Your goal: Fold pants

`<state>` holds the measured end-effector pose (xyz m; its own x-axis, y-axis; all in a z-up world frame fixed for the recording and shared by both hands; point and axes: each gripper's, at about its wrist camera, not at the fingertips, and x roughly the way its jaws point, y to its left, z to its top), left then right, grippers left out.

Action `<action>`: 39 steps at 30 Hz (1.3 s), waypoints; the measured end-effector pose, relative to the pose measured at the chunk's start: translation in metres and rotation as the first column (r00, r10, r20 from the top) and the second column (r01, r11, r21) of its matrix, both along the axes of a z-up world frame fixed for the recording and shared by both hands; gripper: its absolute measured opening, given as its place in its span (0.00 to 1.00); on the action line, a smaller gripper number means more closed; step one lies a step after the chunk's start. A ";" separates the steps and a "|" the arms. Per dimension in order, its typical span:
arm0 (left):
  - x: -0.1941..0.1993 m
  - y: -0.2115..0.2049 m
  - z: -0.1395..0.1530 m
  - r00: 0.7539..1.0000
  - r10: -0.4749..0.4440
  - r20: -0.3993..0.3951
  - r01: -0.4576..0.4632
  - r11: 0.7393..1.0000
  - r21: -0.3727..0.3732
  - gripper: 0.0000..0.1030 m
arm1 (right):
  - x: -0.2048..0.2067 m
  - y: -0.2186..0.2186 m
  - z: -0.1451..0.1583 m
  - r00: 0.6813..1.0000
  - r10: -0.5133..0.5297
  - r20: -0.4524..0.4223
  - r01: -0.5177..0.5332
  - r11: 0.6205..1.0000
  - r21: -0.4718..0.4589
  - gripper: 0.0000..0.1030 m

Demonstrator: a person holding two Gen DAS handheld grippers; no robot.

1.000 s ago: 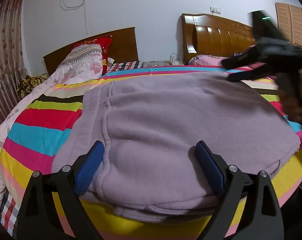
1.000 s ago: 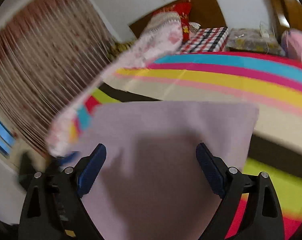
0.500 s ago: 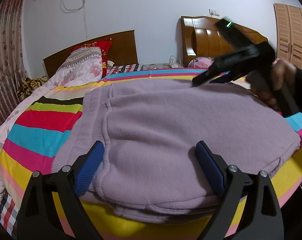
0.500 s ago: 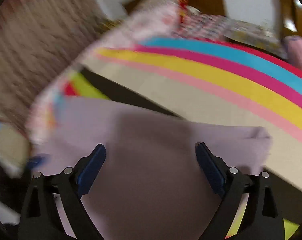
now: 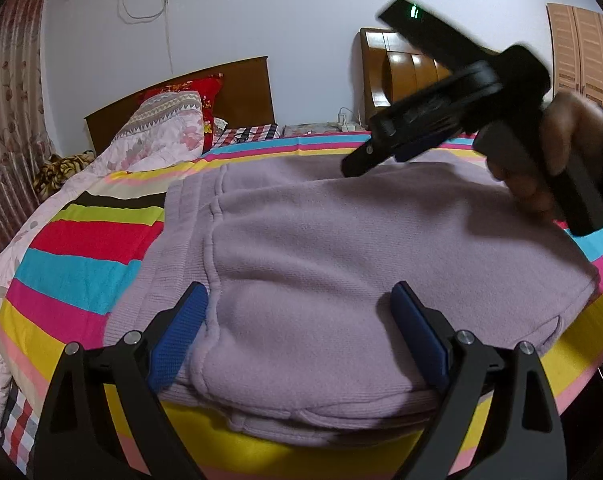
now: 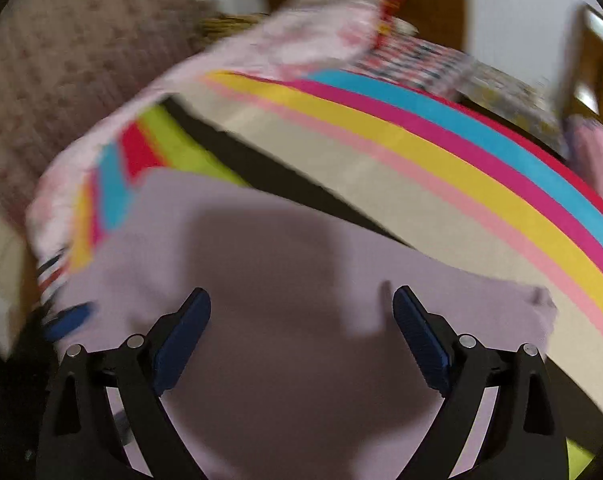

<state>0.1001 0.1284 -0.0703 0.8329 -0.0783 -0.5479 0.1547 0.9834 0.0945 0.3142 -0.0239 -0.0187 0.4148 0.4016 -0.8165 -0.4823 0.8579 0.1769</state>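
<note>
Lilac fleece pants (image 5: pixel 321 256) lie folded in layers on a striped bedspread (image 5: pixel 77 272). My left gripper (image 5: pixel 299 320) is open at the near edge of the stack, its blue pads on either side of the top fold. Over the far right part of the pants hovers the right gripper (image 5: pixel 365 158), held by a hand (image 5: pixel 557 148) whose fingers rest on the cloth. In the right wrist view that gripper (image 6: pixel 301 320) is open above the lilac fabric (image 6: pixel 301 360), with nothing between its pads; the view is blurred by motion.
Pillows and a floral quilt (image 5: pixel 157 136) lie at the bed's head on the left, before a dark headboard (image 5: pixel 241 84). A second wooden headboard (image 5: pixel 405 72) and a wardrobe (image 5: pixel 581 48) stand at the right. A curtain (image 5: pixel 9 120) hangs at the far left.
The right gripper has swung left and higher over the far side of the pants, and the hand now touches the cloth. My left gripper has not moved.
</note>
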 end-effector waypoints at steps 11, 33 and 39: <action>0.000 0.000 0.000 1.000 0.001 0.004 -0.001 1.000 -0.002 0.89 | -0.137 -0.070 0.025 0.977 -0.098 0.188 0.066 0.983 0.171 0.92; 0.002 -0.011 0.011 0.995 0.090 -0.040 -0.090 0.996 0.020 0.99 | -0.238 -0.092 -0.033 0.946 -0.165 0.281 0.169 0.986 0.008 0.95; -0.053 -0.037 0.058 0.965 0.194 0.177 -0.192 0.981 -0.030 0.98 | -0.300 -0.133 0.004 0.844 -0.323 0.428 0.251 0.944 0.216 0.95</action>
<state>0.0471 0.0911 -0.0118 0.9170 0.0877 -0.3891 -0.0567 0.9943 0.0907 0.0142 -0.1572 -0.0143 0.8376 0.3059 -0.4526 -0.2754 0.9520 0.1339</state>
